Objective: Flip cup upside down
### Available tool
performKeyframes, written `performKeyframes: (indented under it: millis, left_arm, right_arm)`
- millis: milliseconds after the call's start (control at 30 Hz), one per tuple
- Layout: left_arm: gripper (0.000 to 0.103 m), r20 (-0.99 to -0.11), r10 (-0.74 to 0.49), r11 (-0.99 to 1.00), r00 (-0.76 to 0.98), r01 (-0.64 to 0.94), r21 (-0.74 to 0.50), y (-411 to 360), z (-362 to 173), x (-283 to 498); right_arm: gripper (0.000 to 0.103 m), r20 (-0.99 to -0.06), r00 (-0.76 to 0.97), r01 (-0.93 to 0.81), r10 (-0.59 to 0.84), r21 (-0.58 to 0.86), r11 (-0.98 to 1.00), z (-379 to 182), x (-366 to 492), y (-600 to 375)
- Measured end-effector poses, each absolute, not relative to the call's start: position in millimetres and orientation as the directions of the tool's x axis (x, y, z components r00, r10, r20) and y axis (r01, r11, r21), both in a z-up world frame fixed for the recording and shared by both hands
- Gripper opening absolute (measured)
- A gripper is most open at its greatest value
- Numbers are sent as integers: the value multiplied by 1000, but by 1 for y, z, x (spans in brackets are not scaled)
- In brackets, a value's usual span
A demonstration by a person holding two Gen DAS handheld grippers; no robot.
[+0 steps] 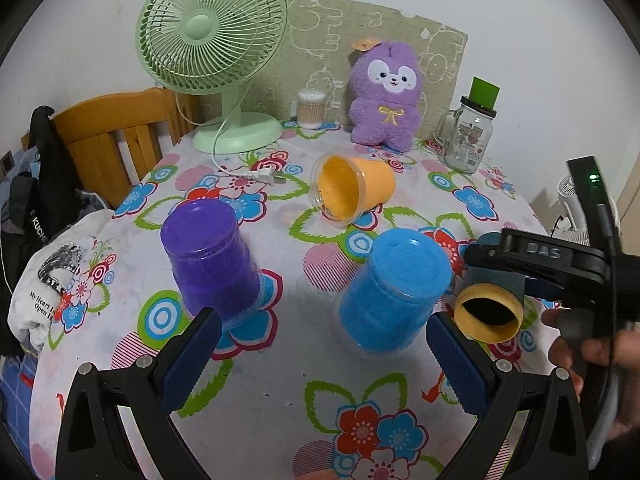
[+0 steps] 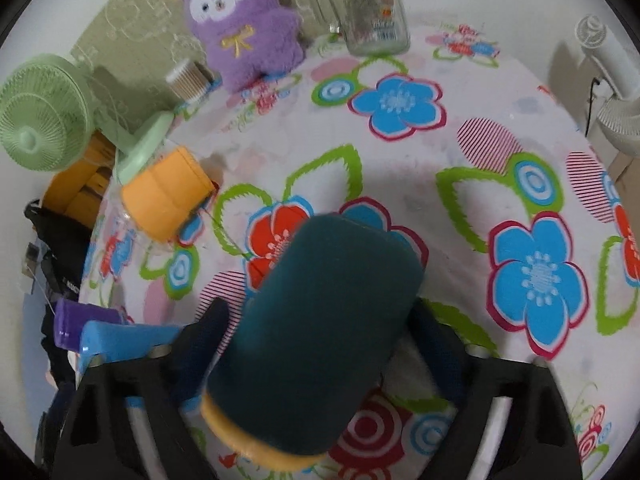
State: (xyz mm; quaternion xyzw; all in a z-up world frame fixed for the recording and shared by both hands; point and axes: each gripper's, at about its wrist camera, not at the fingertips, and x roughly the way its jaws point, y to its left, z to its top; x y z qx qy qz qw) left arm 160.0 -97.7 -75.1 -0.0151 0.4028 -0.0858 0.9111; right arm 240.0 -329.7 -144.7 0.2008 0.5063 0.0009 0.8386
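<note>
Beside blue cup [image 1: 394,292]: claw-held teal cup [image 2: 320,320].

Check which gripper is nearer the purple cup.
Left. The left gripper hovers open just short of the purple cup; the right gripper, holding the teal cup, sits beyond the blue cup.

My right gripper [image 2: 320,328] pinches a matt, felt-like teal cup [image 2: 320,344] with a smooth yellow rim, above the printed cloth tablecloth [image 2: 440,128]; behind it stand a fluffy plush toy [image 2: 244,28] and glossy glass jar [image 2: 372,12].
</note>
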Motion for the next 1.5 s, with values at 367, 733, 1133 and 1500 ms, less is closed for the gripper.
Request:
performKeyframes:
  millis: [367, 733, 1133, 1500]
  left_arm:
    - [103, -716, -175, 984, 675, 137, -112, -91, -67, 142]
    - [103, -690, -162, 987, 706, 104, -125, -64, -50, 103]
    - [103, -701, -120, 989, 703, 22, -147, -11, -54, 40]
    - [103, -724, -113, 985, 680, -17, -170, 14, -67, 7]
  right_arm:
    - [72, -811, 530, 80, 247, 337, 938, -120, 218, -303]
    - [70, -721, 634, -28, 278, 337, 941, -63, 135, -285]
    - [70, -810, 450, -237, 376, 298, 925, -73, 38, -241]
    - [71, -851, 317, -301, 418, 328, 896, -103, 37, -197]
